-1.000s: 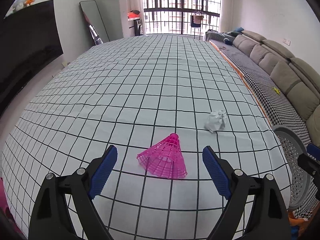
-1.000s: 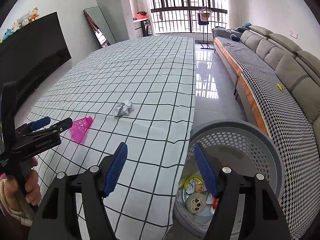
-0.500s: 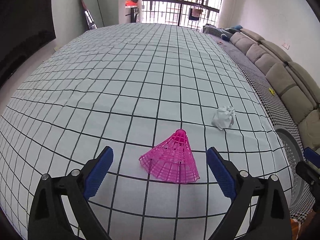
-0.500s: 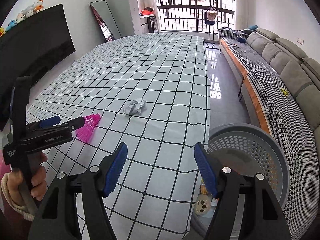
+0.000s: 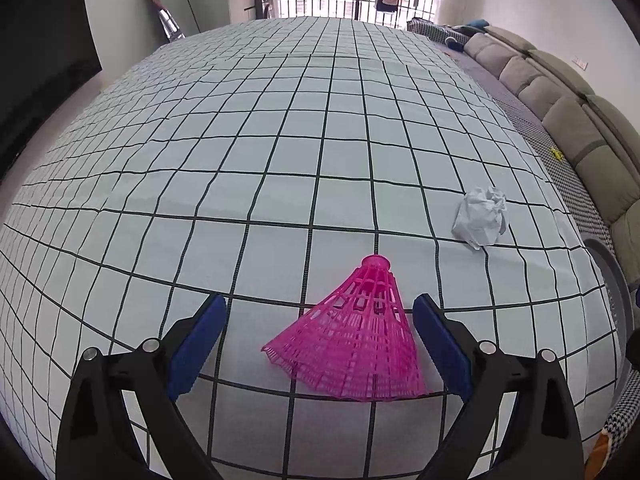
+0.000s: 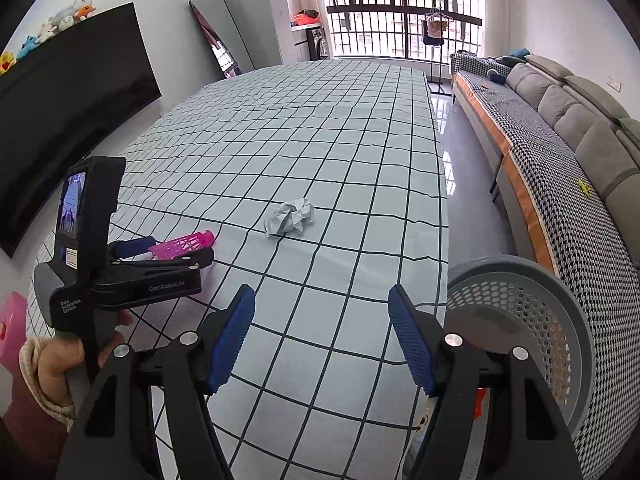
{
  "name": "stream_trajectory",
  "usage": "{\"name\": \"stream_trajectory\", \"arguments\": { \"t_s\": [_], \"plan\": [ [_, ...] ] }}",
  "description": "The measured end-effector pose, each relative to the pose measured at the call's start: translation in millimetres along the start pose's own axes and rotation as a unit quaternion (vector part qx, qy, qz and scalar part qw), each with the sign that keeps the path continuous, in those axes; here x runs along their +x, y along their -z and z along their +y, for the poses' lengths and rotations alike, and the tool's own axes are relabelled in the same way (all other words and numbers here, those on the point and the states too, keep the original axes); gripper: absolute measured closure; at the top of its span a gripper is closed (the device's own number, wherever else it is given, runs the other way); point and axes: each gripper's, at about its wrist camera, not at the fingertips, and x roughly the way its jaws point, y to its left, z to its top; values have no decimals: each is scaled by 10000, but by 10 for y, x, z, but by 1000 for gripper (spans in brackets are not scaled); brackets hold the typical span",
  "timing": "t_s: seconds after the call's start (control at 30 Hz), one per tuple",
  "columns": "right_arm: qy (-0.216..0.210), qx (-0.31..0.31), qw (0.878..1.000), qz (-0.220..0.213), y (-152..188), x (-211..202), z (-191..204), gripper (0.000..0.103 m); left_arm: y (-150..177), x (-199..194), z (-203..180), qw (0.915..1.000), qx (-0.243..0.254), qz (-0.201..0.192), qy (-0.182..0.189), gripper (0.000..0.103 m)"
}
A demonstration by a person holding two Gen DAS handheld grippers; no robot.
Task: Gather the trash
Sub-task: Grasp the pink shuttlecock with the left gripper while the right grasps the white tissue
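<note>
Left wrist view: our left gripper [image 5: 316, 344] is spread wide, holding nothing, with one pink shuttlecock [image 5: 354, 350] lying on its side between the blue pads [image 5: 196, 346], skirt toward us, cork end away. It sits off-centre, close to the right-hand pad and well clear of the other. One crumpled paper ball [image 5: 480, 216] lies farther out to the right on the checked tablecloth [image 5: 280, 140]. Only a sliver of the grey basket [image 5: 614, 280] shows at the table's right edge.

Risk as we judge it: closing on the mesh skirt could crush it or squirt it out forward, since one pad would hit first and the cone tapers. The loose cloth could bunch up too.

Right wrist view: our right gripper [image 6: 322, 332] is also parted and empty, hovering over the near table edge. Left gripper [image 6: 164, 252] is seen side-on around the shuttlecock [image 6: 184, 242]. Paper ball [image 6: 290, 216] is near mid-table. One perforated basket [image 6: 532, 312] stands just beside the table corner, contents mostly hidden.

Count: one shuttlecock, one paper ball, one basket, two grippers.
</note>
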Motion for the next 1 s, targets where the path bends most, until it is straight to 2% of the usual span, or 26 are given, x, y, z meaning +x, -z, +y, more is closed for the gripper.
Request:
{"name": "stream_trajectory", "arguments": {
  "t_s": [0.17, 0.27, 0.33, 0.7, 0.83, 1.0],
  "plan": [
    [11, 26, 10000, 80, -7, 102, 3, 37, 41, -38, -22, 9999, 78, -132, 23, 40],
    [18, 48, 9999, 142, -32, 187, 6, 37, 75, -64, -62, 9997, 110, -180, 78, 44],
    [8, 81, 9998, 179, -60, 255, 12, 37, 95, -103, -72, 9996, 115, -250, 76, 49],
    [2, 61, 9994, 347, -427, 817, 241, 37, -35, -352, 174, 9958, -159, -754, -490, 50],
    [56, 133, 9984, 553, -507, 1101, 268, 37, -83, -381, 358, 9945, -402, -774, -587, 50],
    [267, 215, 9980, 523, -580, 1249, 308, 37, -111, -384, 445, 9936, -534, -771, -622, 50]
  ]
}}
